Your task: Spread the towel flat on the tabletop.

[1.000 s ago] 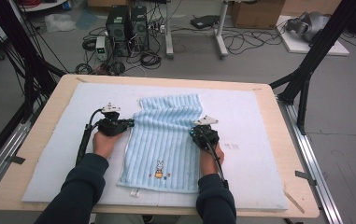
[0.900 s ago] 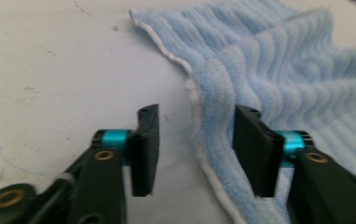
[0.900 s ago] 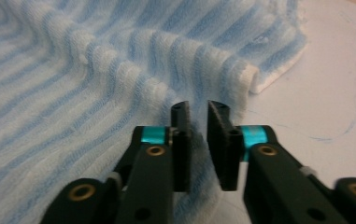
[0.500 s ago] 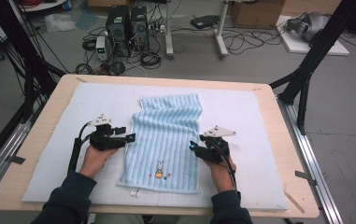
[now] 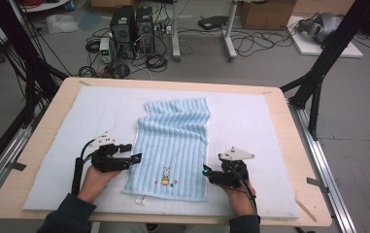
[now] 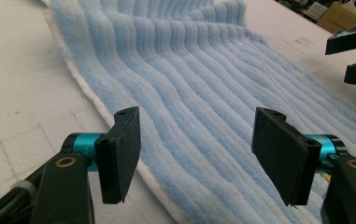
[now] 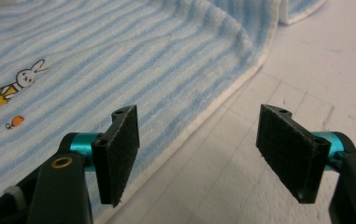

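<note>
From above, a light blue striped towel (image 5: pixel 173 145) lies lengthwise down the middle of the white mat (image 5: pixel 250 121) on the wooden table (image 5: pixel 299 145), its far end rumpled into folds and a small rabbit picture (image 5: pixel 165 176) near its near edge. The left gripper (image 5: pixel 135 158) sits just at the towel's left edge, the right gripper (image 5: pixel 206 171) just at its right edge, each in a hand coming in from the bottom.

In the left gripper view, the jaws have just been opening and stand wide apart, nothing pinched; the towel (image 6: pixel 199 93) lies on the mat beneath and beyond them (its white border runs under the left-hand pad).

In the right gripper view, the jaws have likewise just been opening and gape wide, empty. The towel's (image 7: pixel 119 56) edge runs diagonally between them, the rabbit picture (image 7: pixel 21 79) off to the left, bare mat (image 7: pixel 259 163) under the right-hand pad.
</note>
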Demonstrator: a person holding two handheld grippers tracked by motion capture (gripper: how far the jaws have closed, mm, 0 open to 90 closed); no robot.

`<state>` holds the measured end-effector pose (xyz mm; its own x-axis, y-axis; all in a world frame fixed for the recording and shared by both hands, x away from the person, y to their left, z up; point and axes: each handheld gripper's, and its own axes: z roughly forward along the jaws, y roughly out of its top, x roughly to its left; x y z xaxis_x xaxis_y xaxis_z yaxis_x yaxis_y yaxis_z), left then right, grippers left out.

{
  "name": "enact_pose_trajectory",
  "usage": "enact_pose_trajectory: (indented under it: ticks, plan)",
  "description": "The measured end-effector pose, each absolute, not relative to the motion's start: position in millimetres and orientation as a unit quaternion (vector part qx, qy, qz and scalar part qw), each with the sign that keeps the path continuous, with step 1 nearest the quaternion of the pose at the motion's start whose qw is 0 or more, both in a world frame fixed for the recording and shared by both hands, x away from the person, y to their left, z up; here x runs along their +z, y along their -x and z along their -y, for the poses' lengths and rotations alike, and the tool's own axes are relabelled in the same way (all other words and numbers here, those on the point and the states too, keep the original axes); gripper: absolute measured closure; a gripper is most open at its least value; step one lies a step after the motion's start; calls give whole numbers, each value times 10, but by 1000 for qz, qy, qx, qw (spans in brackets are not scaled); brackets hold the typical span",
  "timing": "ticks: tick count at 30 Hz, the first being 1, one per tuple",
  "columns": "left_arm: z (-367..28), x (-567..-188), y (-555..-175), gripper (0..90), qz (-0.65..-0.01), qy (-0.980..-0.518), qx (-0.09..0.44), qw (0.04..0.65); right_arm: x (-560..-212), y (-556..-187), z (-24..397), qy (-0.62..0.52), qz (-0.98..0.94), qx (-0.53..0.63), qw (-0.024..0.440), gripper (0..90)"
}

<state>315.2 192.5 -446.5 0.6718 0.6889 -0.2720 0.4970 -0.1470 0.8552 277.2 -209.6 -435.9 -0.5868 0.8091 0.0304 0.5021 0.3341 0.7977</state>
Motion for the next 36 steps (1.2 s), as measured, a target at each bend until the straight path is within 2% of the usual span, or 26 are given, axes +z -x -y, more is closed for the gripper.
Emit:
enact_pose_trajectory:
  ticks: [2,6,10,11,13,15,17,22,26,28,31,34,35,36]
  plan:
    - [-1931,-4469,-3101,248,-400,-746,98,524,-4365,-2739,2119,-413,-797,399,189,284]
    - [-1947,-4479,-3014,232,-393,-744,100,531,-4367,-2681,2121,-400,-807,392,188,128]
    - [-1955,-4496,-2922,228,-393,-744,106,529,-4385,-2620,2114,-408,-806,393,170,109]
    - [-1957,-4494,-2900,229,-391,-745,109,529,-4391,-2599,2104,-407,-810,388,169,152]
    - [-1957,-4488,-2868,238,-389,-747,111,528,-4378,-2550,2097,-394,-817,389,161,395]
    - [-1950,-4485,-2833,256,-387,-752,114,522,-4369,-2506,2085,-399,-816,388,158,559]
    - [-1942,-4488,-2816,296,-383,-759,110,515,-4378,-2480,2068,-404,-818,381,153,674]
    - [-1919,-4488,-2815,432,-375,-775,115,496,-4445,-2494,2028,-408,-818,382,140,653]
    - [-1917,-4495,-2834,465,-373,-783,114,485,-4424,-2501,1953,-405,-811,397,143,636]
    - [-1895,-4497,-2834,470,-370,-789,117,475,-4456,-2522,1862,-395,-825,378,145,657]
    - [-1828,-4505,-2816,525,-354,-814,122,444,-4446,-2544,1833,-397,-826,369,153,776]
    - [-1735,-4507,-2747,792,-315,-837,141,425,-4449,-2552,1868,-402,-824,370,149,839]
    - [-1718,-4503,-2723,844,-309,-840,149,419,-4449,-2552,1876,-400,-825,370,150,852]
    - [-1713,-4504,-2707,858,-311,-839,146,422,-4446,-2546,1877,-401,-825,368,149,860]
